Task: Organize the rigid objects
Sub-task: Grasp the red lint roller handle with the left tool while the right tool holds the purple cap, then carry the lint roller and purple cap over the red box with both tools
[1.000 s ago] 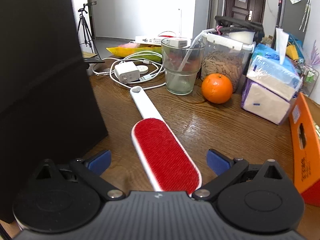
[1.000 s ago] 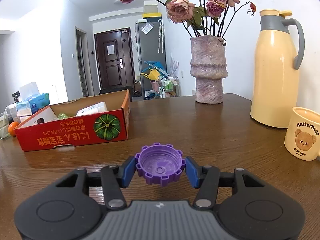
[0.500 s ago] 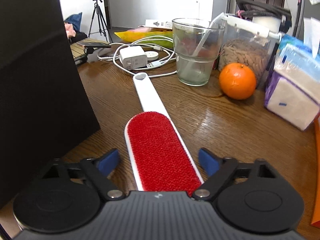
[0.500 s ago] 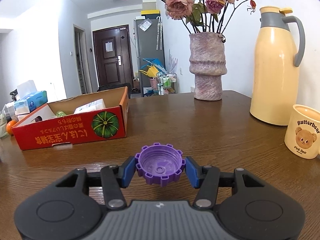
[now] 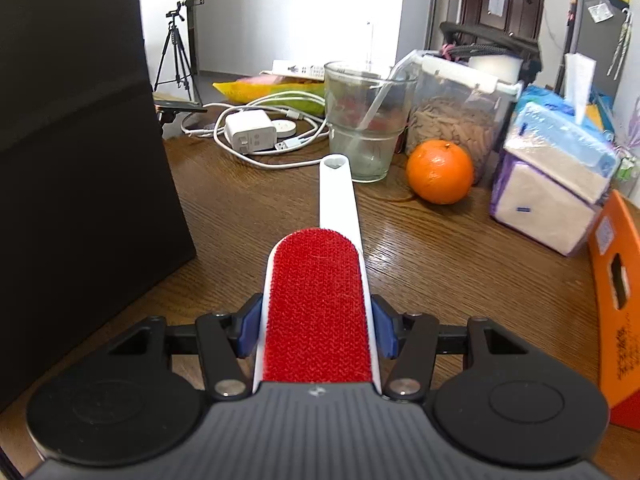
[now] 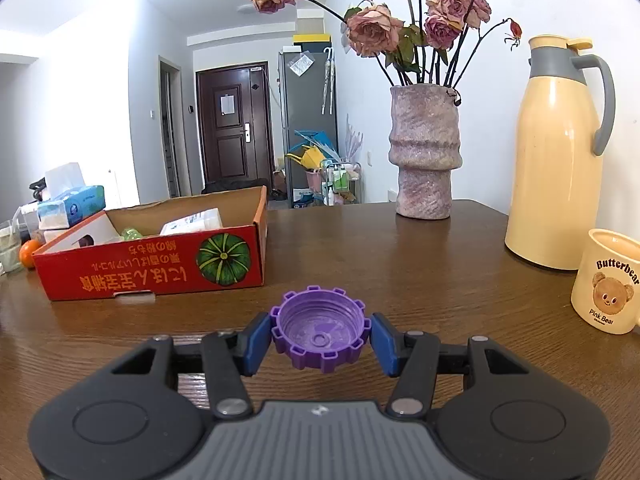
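Left gripper (image 5: 316,330) closing, 2 pads against the brush (image 5: 318,308) head's white edges on the table (image 5: 440,264). Judged light, stiff; rim grips better than nap. Right gripper (image 6: 320,338) pinched the purple cap (image 6: 320,334) above the table.

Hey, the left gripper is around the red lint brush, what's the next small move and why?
Probably finish closing, then lift. The left gripper has jaws closing against the edges of the lint brush, which lies flat on the table.
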The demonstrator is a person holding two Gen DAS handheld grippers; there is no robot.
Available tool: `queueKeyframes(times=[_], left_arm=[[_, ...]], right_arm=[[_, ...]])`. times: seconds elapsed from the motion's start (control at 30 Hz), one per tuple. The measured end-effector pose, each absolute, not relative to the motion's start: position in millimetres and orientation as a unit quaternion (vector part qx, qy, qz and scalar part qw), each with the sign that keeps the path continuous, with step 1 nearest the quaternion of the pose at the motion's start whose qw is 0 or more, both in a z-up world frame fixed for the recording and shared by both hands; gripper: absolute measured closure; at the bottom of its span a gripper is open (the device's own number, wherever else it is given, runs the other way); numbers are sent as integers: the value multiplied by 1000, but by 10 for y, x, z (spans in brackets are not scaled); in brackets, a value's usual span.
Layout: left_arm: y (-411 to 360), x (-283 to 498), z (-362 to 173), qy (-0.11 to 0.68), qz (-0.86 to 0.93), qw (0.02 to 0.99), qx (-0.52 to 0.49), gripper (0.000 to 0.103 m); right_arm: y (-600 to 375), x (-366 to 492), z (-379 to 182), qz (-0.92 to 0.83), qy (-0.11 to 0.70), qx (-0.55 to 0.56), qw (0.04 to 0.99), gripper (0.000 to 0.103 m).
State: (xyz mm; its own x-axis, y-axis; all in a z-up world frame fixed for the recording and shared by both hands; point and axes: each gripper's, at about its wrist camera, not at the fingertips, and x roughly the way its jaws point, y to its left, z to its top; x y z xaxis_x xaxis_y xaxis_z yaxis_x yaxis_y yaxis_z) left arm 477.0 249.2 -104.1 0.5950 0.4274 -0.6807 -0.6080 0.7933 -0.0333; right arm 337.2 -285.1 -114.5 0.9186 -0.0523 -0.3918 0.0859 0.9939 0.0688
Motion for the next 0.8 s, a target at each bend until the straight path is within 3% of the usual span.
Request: queueKeyframes(times=[0.8], left_arm=[[1709, 3995, -846, 299, 199, 930, -75, 46]], right_arm=[[-2784, 3279, -1118, -3, 179, 43, 983, 50]])
